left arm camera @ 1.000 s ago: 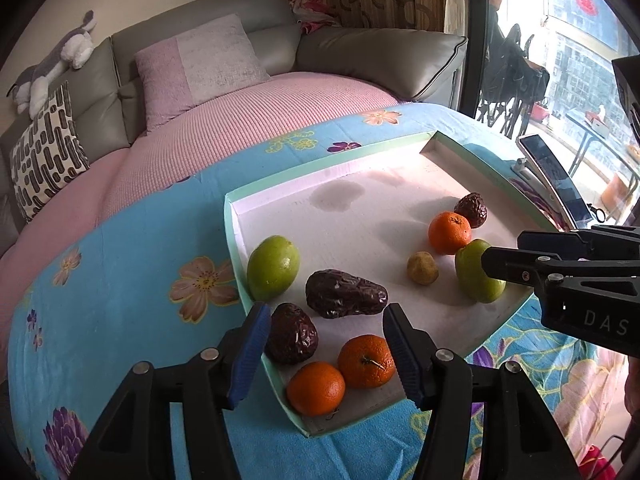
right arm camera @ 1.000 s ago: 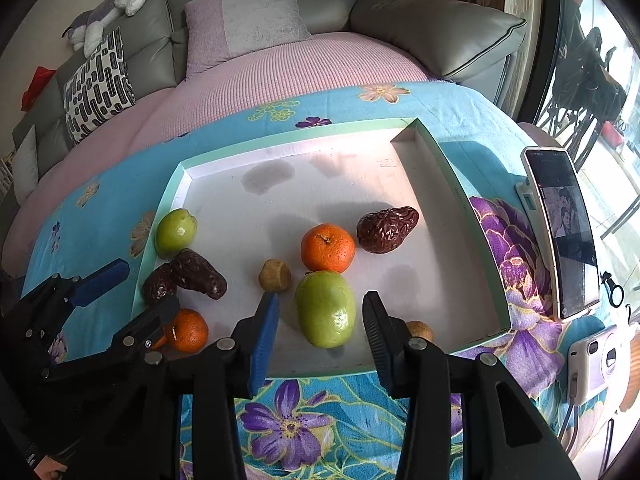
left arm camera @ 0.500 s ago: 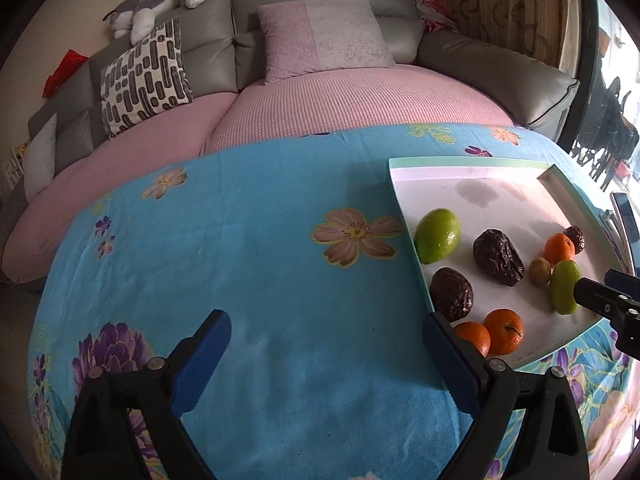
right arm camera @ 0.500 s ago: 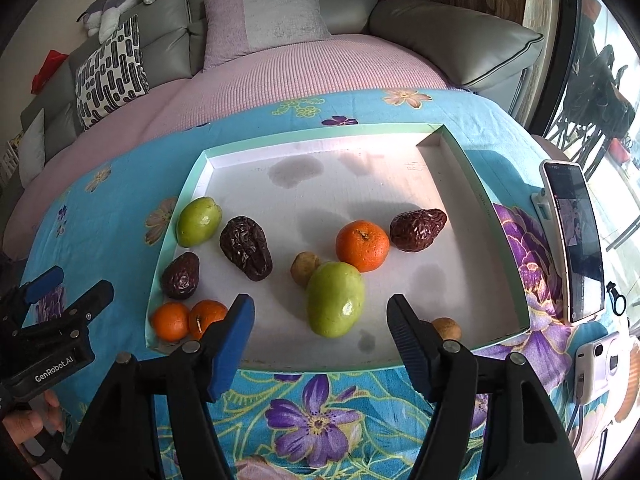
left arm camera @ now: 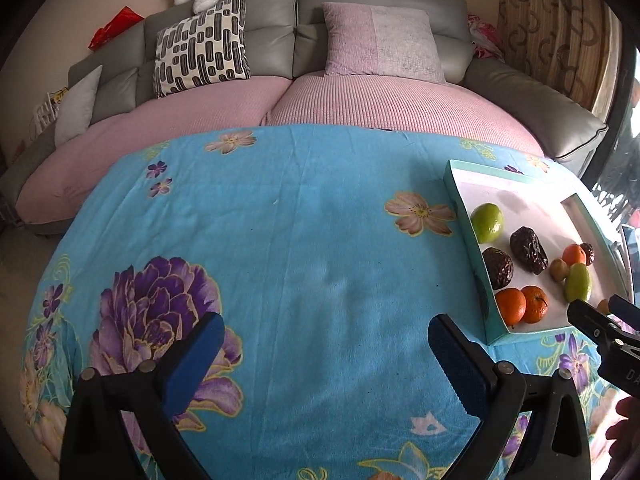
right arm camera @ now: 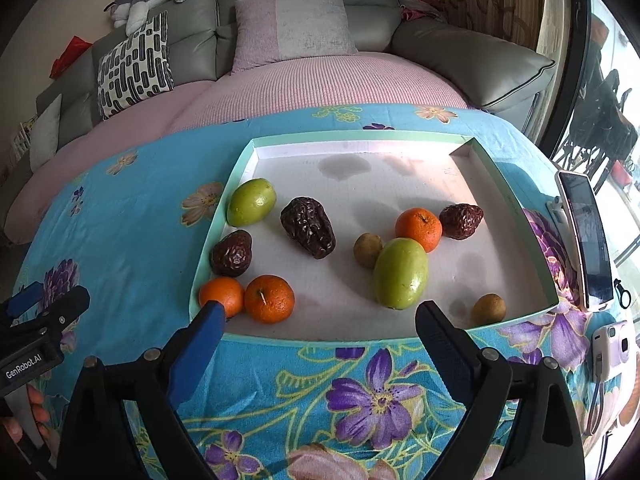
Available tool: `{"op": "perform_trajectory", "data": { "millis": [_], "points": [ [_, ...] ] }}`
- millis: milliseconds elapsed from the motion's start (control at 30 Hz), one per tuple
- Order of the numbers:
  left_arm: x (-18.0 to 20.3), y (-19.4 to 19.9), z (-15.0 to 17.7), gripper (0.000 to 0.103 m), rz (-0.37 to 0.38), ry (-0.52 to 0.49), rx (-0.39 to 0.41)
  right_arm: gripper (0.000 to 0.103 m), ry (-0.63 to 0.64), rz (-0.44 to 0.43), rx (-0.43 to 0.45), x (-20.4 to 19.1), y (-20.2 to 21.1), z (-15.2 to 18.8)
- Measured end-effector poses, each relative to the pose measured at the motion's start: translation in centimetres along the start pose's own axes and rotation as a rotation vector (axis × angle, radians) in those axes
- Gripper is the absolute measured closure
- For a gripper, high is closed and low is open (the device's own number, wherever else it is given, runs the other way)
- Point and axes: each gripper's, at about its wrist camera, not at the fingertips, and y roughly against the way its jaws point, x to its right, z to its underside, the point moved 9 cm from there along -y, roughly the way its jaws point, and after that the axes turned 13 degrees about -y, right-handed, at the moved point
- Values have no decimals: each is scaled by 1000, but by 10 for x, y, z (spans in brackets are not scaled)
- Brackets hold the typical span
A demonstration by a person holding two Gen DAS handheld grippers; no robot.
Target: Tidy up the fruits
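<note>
Both grippers hang empty with fingers spread wide: the left gripper over the bare blue floral cloth, the right gripper at the near edge of the tray, where the fruits lie: two oranges in its near left corner, a green fruit mid-tray

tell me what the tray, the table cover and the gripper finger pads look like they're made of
Tray: probably cardboard, a matte white floor with stain marks and thin mint-green folded walls.
Table cover: soft printed fabric, blue with flowers, a slightly fuzzy surface with gentle wrinkles.
Finger pads: blue, ridged, likely rubber or soft plastic, set on hard black plastic arms of the right gripper.
</note>
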Motion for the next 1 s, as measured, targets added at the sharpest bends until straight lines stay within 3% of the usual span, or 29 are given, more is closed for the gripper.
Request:
{"op": "perform_trajectory", "data": {
  "millis": [233, 333, 400, 533, 1000],
  "points": [
    [-7, 9, 14, 0, -42, 31, -16, 7, 36, -7, 5, -7, 10, 16],
    [-16, 10, 16, 0, -166, 20, -42, 7, 49, -2, -2, -9, 7, 17],
    [-19, 9, 16, 0, -205, 6, -38, 7, 52, -3, -1, -10, 5, 17],
    [-16, 2, 20, 0, -152, 26, -55, 7, 51, 3, -12, -9, 1, 18],
    [-6, -17, 24, 0, -138, -20, -80, 7, 49, 5, -9, -7, -9, 18]
  ]
}}
